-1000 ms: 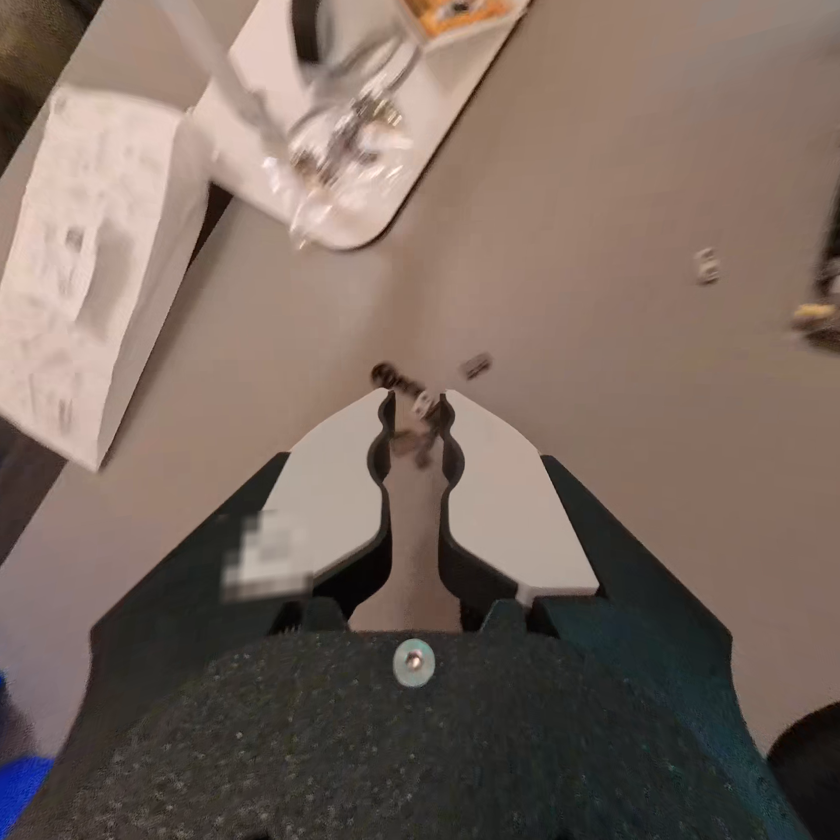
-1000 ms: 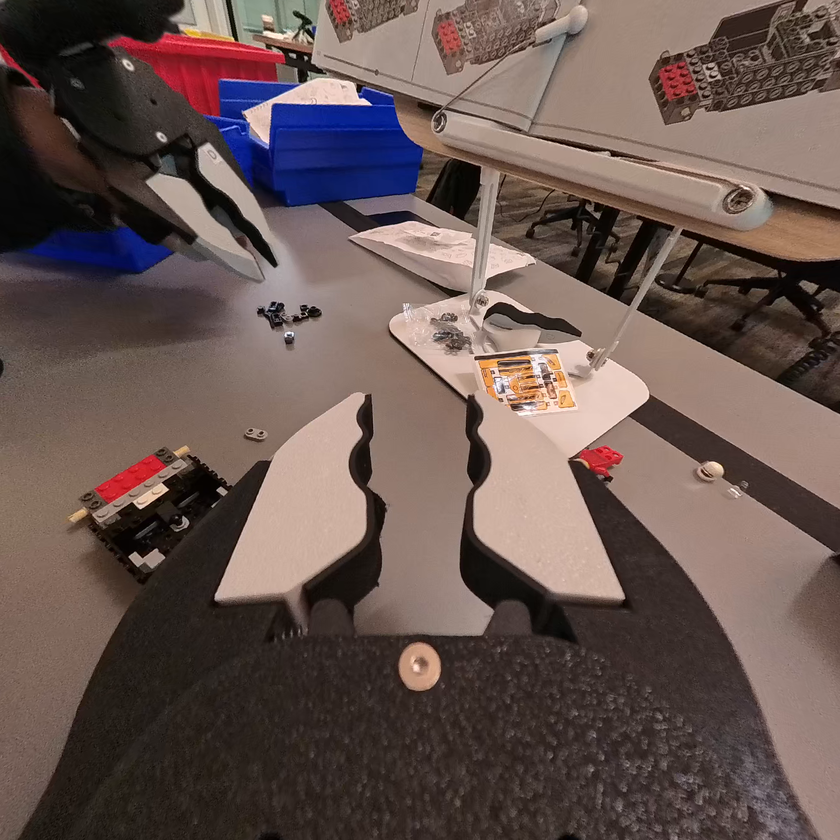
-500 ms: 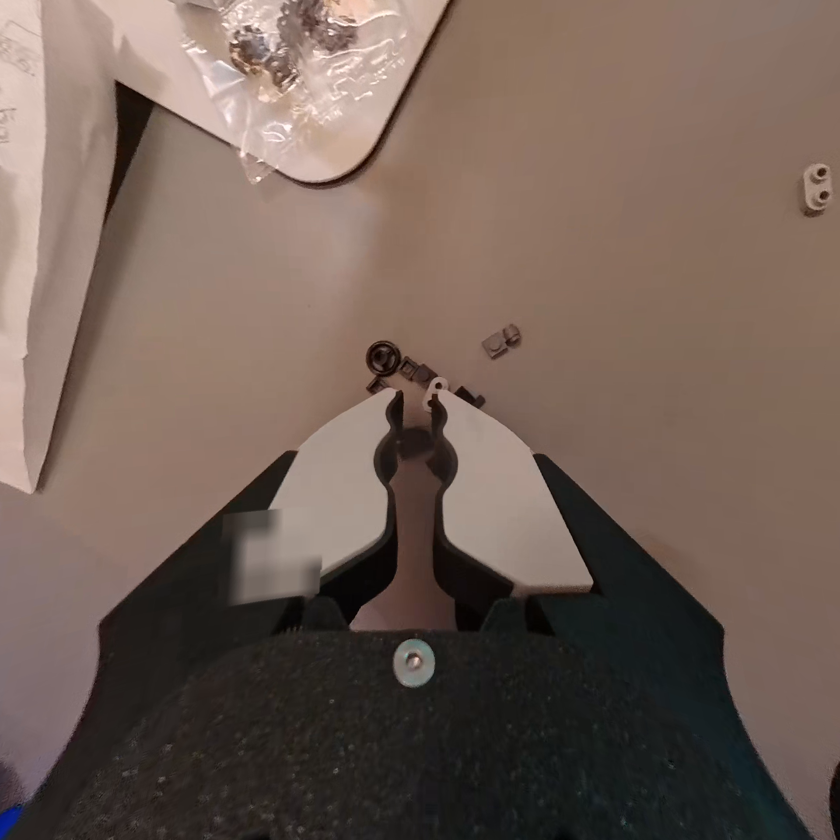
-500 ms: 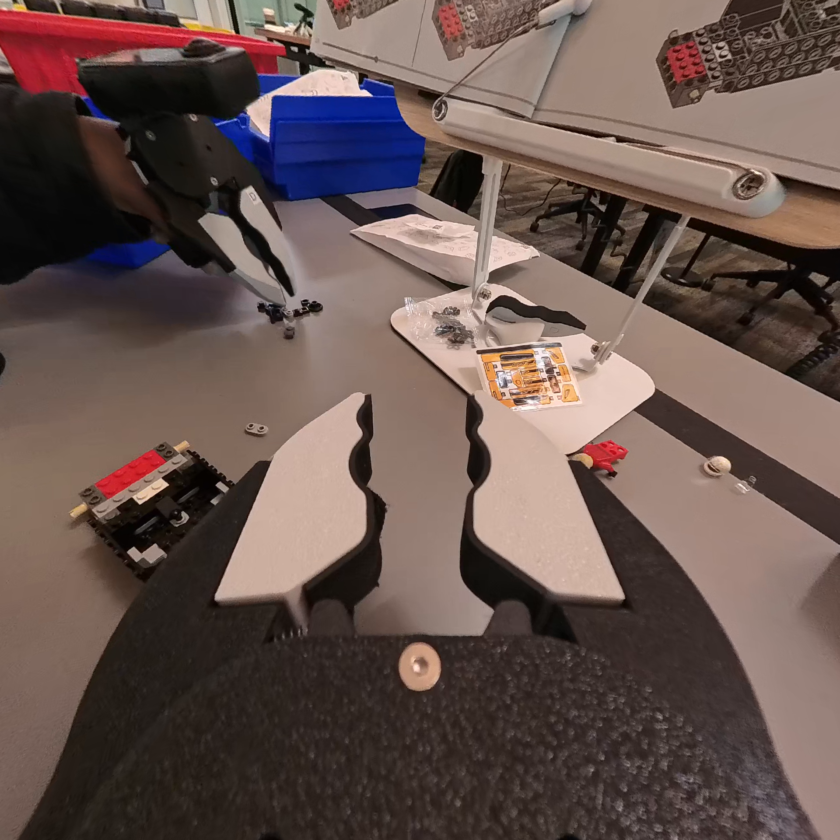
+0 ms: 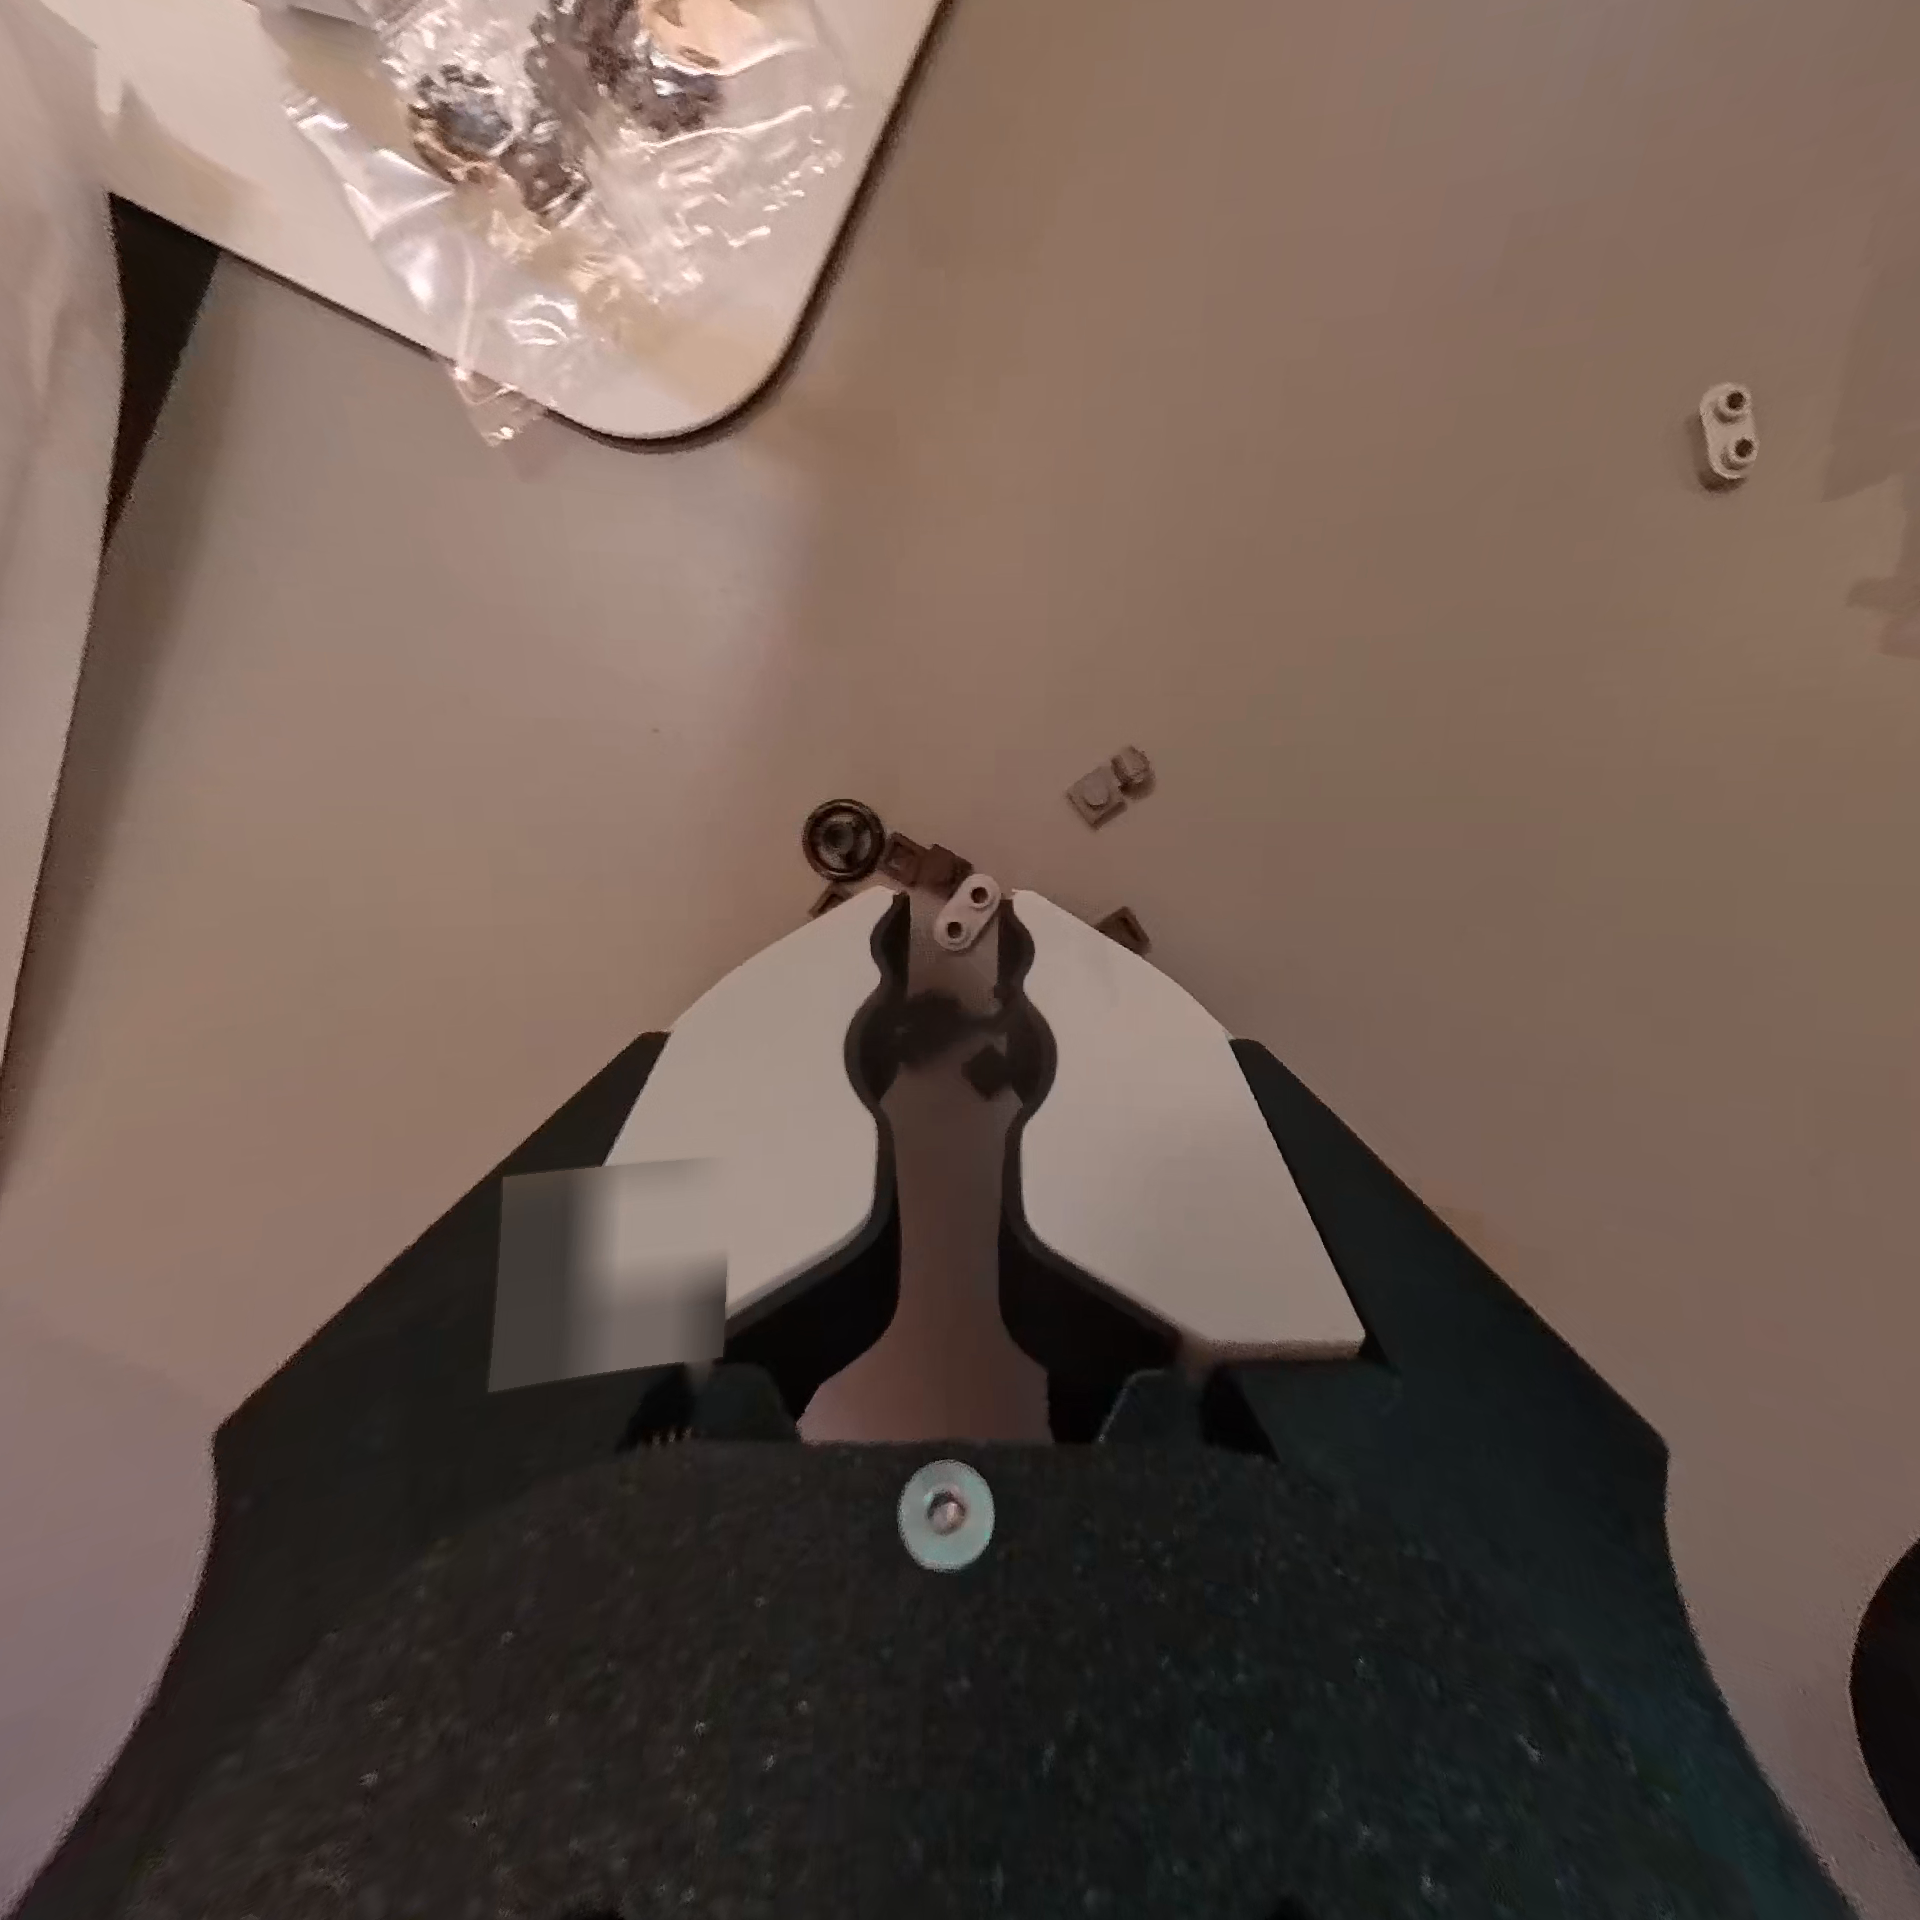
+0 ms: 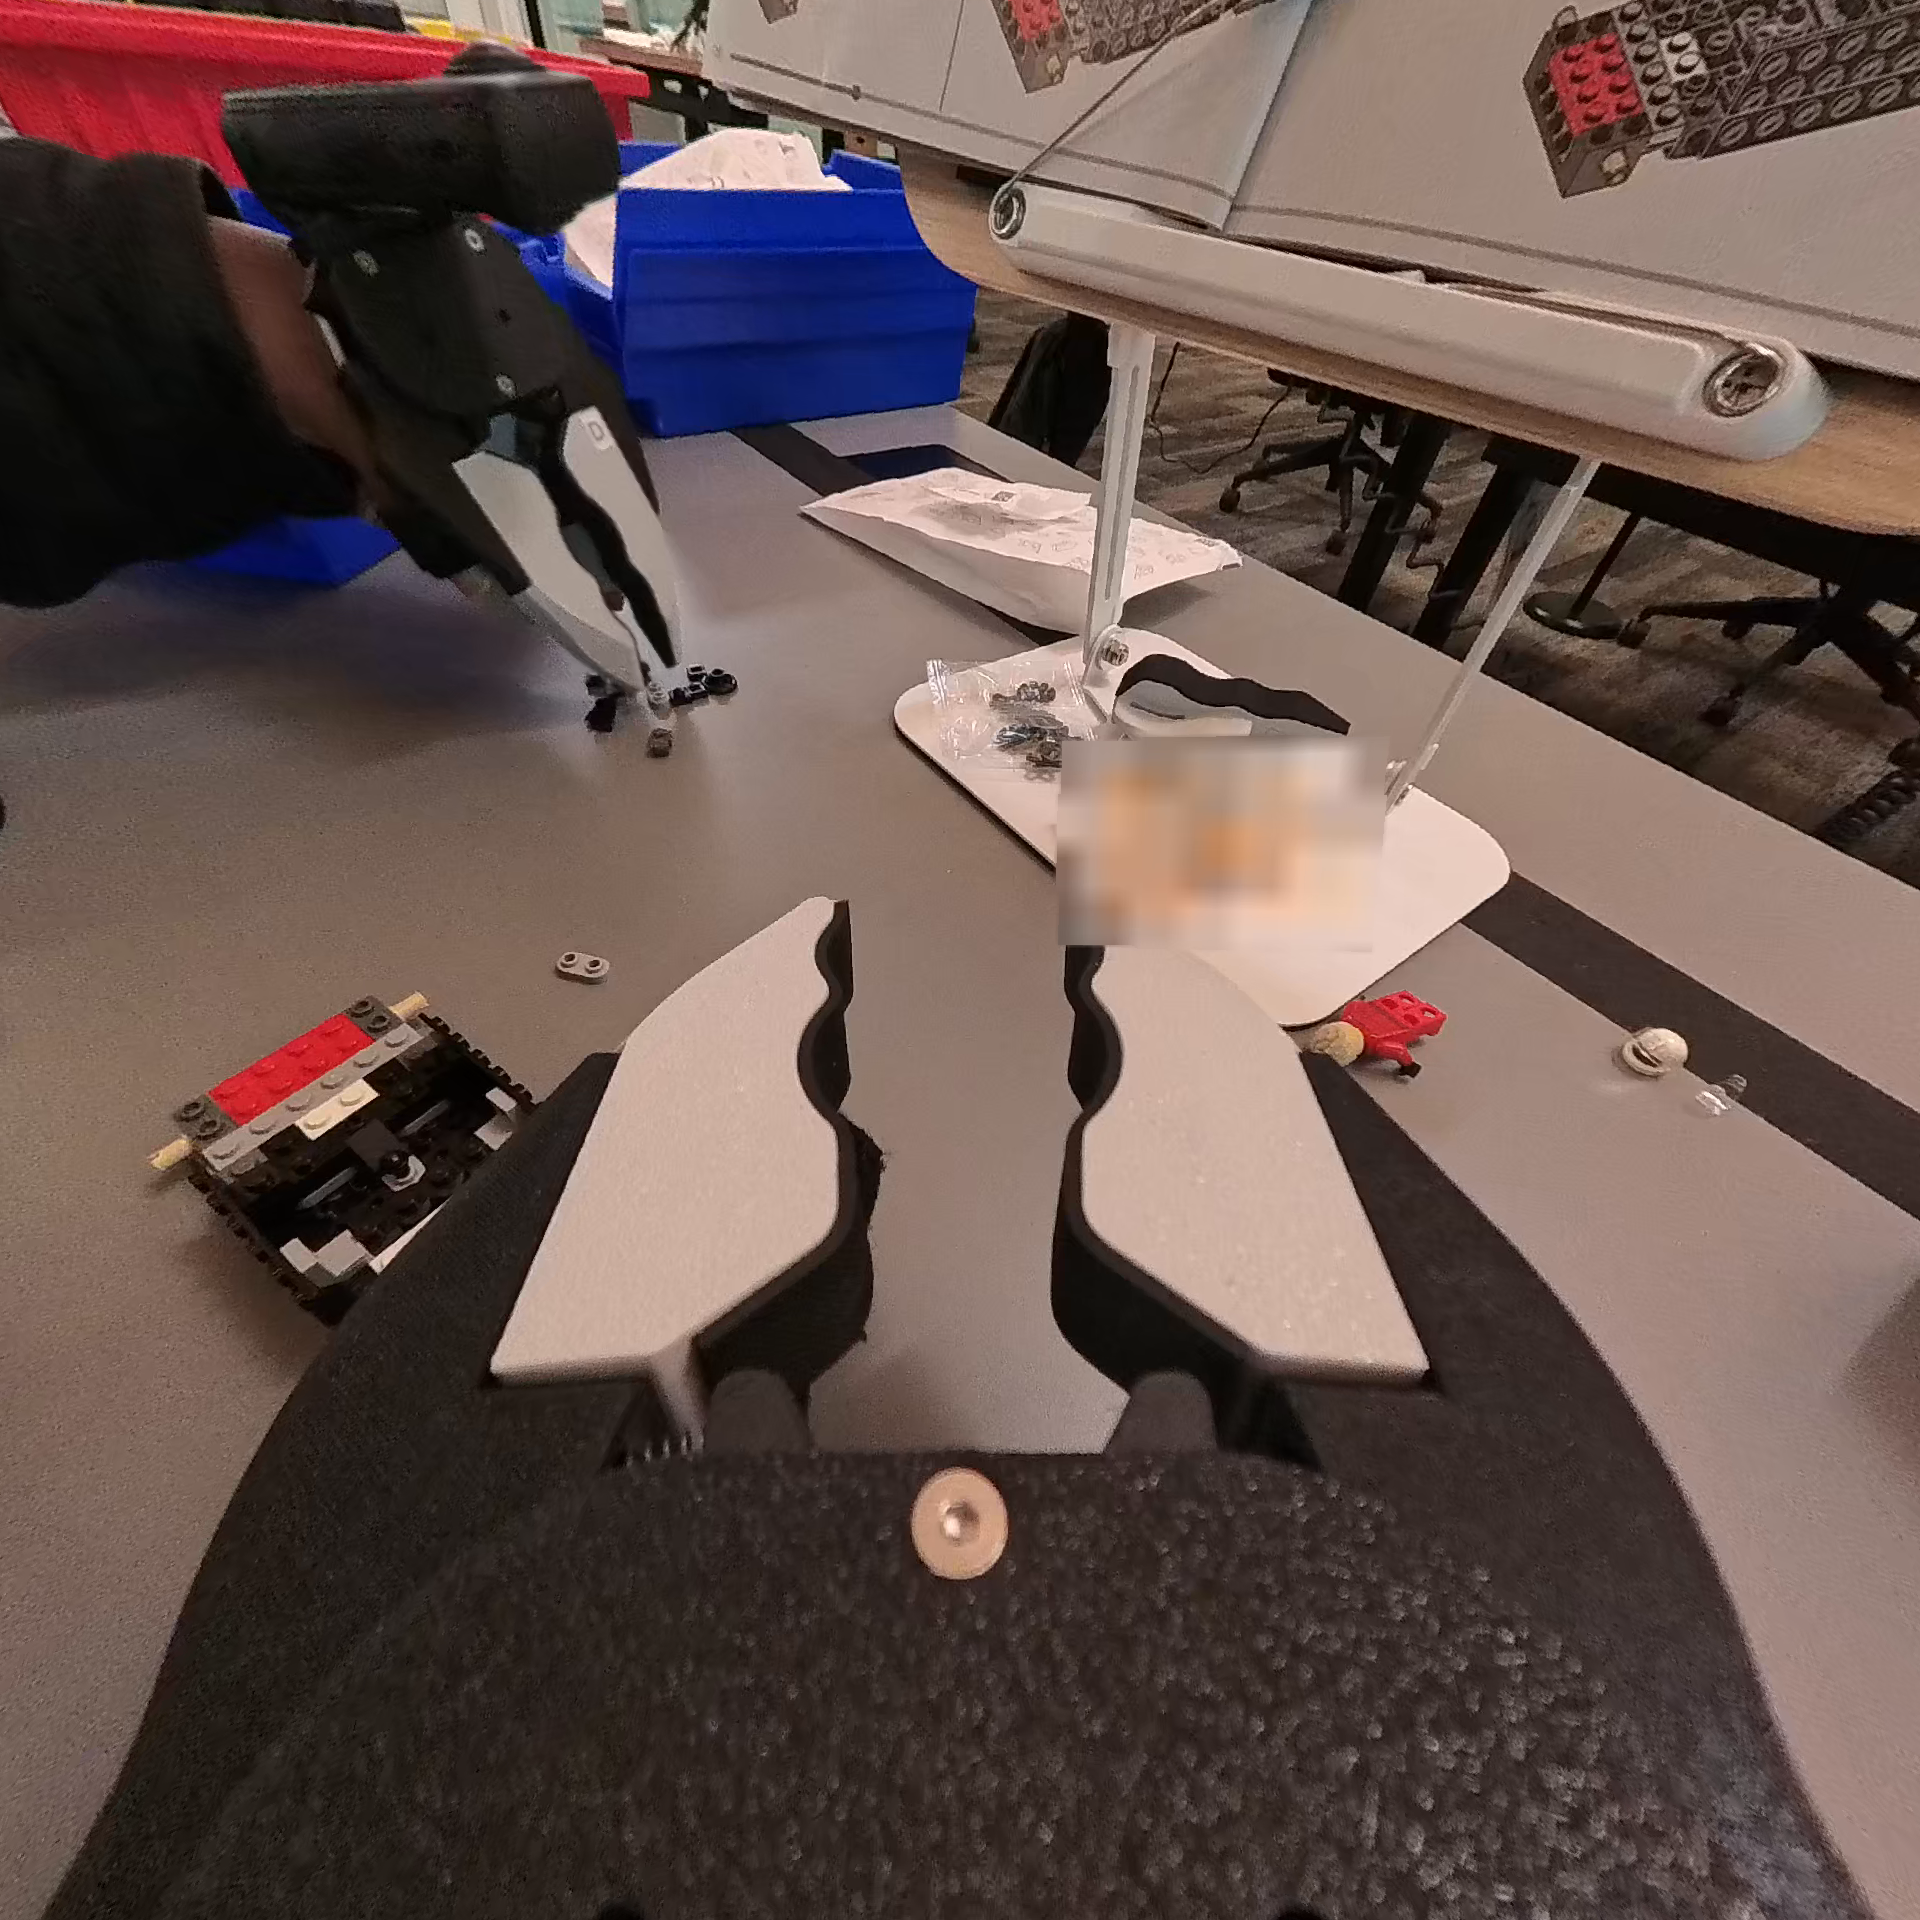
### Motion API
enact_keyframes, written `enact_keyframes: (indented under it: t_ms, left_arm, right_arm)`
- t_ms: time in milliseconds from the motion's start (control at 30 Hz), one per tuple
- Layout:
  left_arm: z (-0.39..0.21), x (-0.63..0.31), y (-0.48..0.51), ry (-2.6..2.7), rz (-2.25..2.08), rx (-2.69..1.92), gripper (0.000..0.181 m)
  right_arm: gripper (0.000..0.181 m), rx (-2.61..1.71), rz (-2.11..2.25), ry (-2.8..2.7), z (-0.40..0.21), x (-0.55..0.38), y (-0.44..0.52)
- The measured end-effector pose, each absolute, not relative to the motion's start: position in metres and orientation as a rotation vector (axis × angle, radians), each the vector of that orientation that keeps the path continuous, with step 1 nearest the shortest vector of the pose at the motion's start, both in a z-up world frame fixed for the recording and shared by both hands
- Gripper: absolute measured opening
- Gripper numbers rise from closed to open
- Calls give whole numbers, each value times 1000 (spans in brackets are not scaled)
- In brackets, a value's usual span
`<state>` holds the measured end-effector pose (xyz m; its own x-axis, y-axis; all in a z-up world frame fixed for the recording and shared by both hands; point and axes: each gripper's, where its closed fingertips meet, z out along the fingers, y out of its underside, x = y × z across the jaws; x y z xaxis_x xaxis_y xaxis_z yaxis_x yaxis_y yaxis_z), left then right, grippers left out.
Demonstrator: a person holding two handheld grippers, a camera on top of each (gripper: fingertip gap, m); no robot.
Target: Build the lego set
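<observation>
The left gripper (image 5: 951,914), jaws narrowly parted, straddled a small white plate (image 5: 966,910) mid-table to pinch it; the right gripper (image 6: 956,966) waited spread beside the half-built model (image 6: 343,1132) near the table's front edge

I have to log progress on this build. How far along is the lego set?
Done: a partly built black, grey and red assembly lies on the table. In hand: the left gripper is down over a cluster of small dark pieces, open around a light two-hole plate, not yet gripping. The right gripper is open and empty. Left: loose pieces and an unopened parts bag.
</observation>
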<state>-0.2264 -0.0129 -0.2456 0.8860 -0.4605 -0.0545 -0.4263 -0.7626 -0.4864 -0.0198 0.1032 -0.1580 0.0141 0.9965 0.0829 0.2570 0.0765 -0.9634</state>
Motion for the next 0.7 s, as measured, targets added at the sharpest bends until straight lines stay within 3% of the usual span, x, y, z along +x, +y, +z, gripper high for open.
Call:
enact_keyframes:
  t_ms: [500, 700]
  left_arm:
    - [-250, -222, -15, 692, -132, -2576, 8]
    - [-212, -140, 6, 743, -225, -2409, 8]
  right_arm:
    - [39, -1356, 995, -1424, -162, -20, 104]
    - [39, -1362, 1000, -1432, -165, -21, 102]
